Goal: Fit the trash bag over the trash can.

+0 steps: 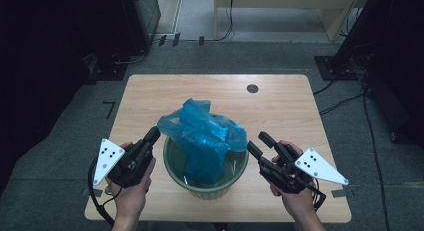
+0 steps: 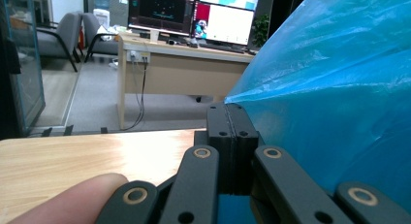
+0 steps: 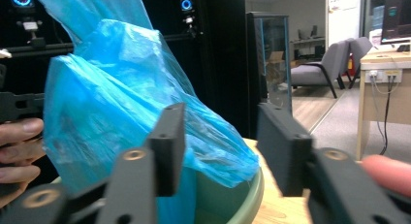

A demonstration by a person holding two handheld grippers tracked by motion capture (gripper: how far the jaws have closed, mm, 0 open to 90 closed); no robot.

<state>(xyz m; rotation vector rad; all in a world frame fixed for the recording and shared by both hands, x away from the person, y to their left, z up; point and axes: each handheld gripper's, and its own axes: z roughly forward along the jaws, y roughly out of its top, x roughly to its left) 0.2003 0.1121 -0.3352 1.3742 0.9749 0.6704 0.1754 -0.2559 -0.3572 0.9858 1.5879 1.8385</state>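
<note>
**A:** What do the grippers have right now?

**B:** My left gripper [image 1: 153, 135] has its jaws pressed together on a pinch of the blue plastic bag [image 1: 202, 136]; in the left gripper view the film [image 2: 334, 88] runs straight out from between the closed pads. My right gripper [image 1: 257, 143] has its jaws apart, nothing pressed between them.

**A:** And where is the bag?

**B:** It sits half in the green bin [image 1: 176, 168] in the middle of the bench [image 1: 280, 106], bunched up and rising above the rim, with its lower part hanging down inside.

**A:** What does the next move depend on?

**B:** On the bag's loose edge on my right side. In the right gripper view the film [image 3: 111, 107] lies ahead and to the left of the open jaws, draping over the bin's rim [image 3: 252, 190], which lies between the two jaws. In the high view the right gripper is just beside that edge, apart from it. I judge it must go forward and inward to catch the film opposite the left pinch, so the mouth can be spread over the rim.
</note>
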